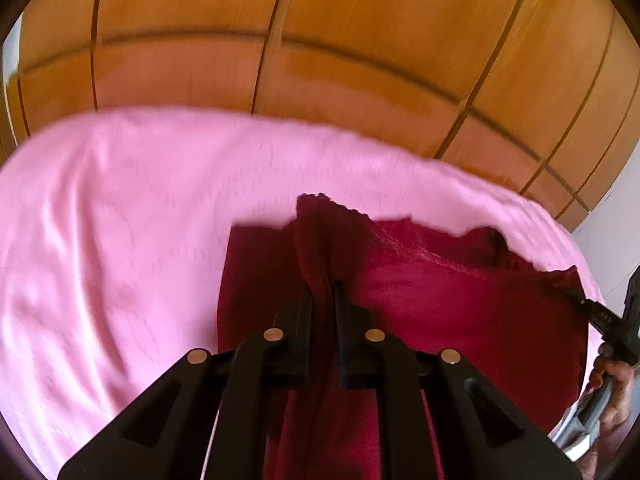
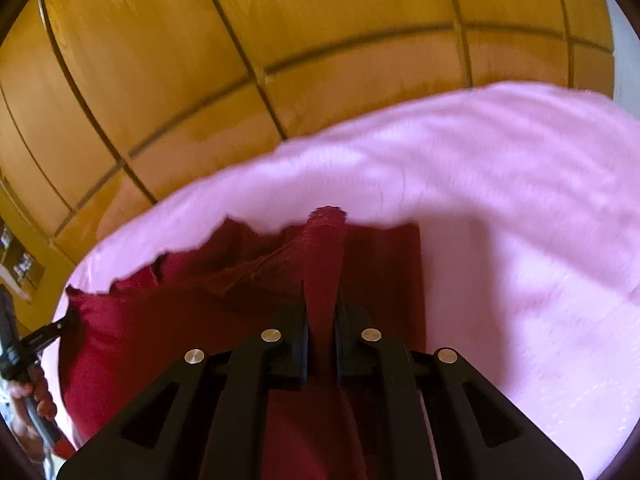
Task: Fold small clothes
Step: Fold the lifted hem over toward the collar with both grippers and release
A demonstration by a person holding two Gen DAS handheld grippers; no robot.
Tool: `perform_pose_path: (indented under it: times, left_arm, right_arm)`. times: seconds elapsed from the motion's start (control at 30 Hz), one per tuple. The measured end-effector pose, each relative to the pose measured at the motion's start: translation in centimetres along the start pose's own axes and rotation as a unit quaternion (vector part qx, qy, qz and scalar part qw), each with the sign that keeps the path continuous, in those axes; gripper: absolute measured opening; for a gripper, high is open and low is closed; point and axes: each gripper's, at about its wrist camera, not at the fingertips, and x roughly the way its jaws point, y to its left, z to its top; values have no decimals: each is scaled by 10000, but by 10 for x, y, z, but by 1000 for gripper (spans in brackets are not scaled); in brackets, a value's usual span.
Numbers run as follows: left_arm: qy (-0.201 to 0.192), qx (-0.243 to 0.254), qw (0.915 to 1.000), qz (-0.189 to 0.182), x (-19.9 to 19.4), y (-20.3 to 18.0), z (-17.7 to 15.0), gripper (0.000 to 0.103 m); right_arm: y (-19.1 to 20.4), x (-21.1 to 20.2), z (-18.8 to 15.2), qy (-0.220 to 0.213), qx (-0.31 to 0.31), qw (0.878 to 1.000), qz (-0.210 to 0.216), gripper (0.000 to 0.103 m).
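A dark red garment [image 1: 440, 300] with a scalloped lace edge hangs stretched between my two grippers above a pink bed sheet [image 1: 120, 220]. In the left wrist view, my left gripper [image 1: 324, 288] is shut on a bunched fold of one top corner. My right gripper [image 1: 584, 304] pinches the other corner at the far right, with a hand [image 1: 612, 380] on its handle. In the right wrist view, my right gripper [image 2: 322, 292] is shut on a fold of the garment [image 2: 180, 320]. The left gripper [image 2: 66, 324] grips the opposite corner at the left edge.
The pink sheet [image 2: 500, 200] covers the whole bed under the garment. Orange-brown wooden wardrobe doors [image 1: 320, 40] stand just beyond the bed's far edge. A white wall [image 1: 612, 232] shows at the right. A hand [image 2: 36, 396] holds the left gripper's handle.
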Motion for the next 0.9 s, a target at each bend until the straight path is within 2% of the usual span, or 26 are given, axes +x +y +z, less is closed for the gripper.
perform_pose_path:
  times: [0.07,0.13,0.27,0.43,0.5,0.63,0.7,0.73,0.77,0.8,0.87,0.9]
  left_arm:
    - [-166,31,9998,107,-1,-4,7,8]
    - [-170,-29,9997,180,4,-4,13,8]
    - [36,-83,9992,386,33,-2,19,8]
    - [339,127,9964,764,72,-1,5,11]
    - [250,207,9959,850,78,-3,-3,17]
    - [7,378,9940,1028,80,-7,-11,23]
    - [25,332,9934,1097,79,-7,-10,40]
    - [32,272,9934,1112,78,-5,-9,44]
    - [65,172,9943,1051,75,-2,-7,50]
    - [131,64,9951,979,70,1,-4,56]
    - [147,-163,9959,876,57,4,1,59]
    - [18,-299,9961,828,47,5,3,59]
  right_arm:
    - [1,-3,8,-134,40,9998,-135,8]
    - [2,3,15,-198,102,9995,-234,8]
    - [1,27,20,-102,127,9992,-358,8]
    - [-5,64,9,223,-65,9970,-744,8]
    - [-9,72,2,198,-55,9966,-802,8]
    - [-11,75,-2,80,-57,9963,-858,12]
    - [-13,76,-2,64,-5,9966,-824,16]
    - [-14,76,-2,64,15,9968,-794,17]
    - [-15,74,-2,71,52,9971,-754,20]
    - [-16,72,-1,76,88,9973,-724,30]
    - [-18,58,3,-42,204,9974,-697,40]
    - [-17,42,5,-300,273,9970,-657,40]
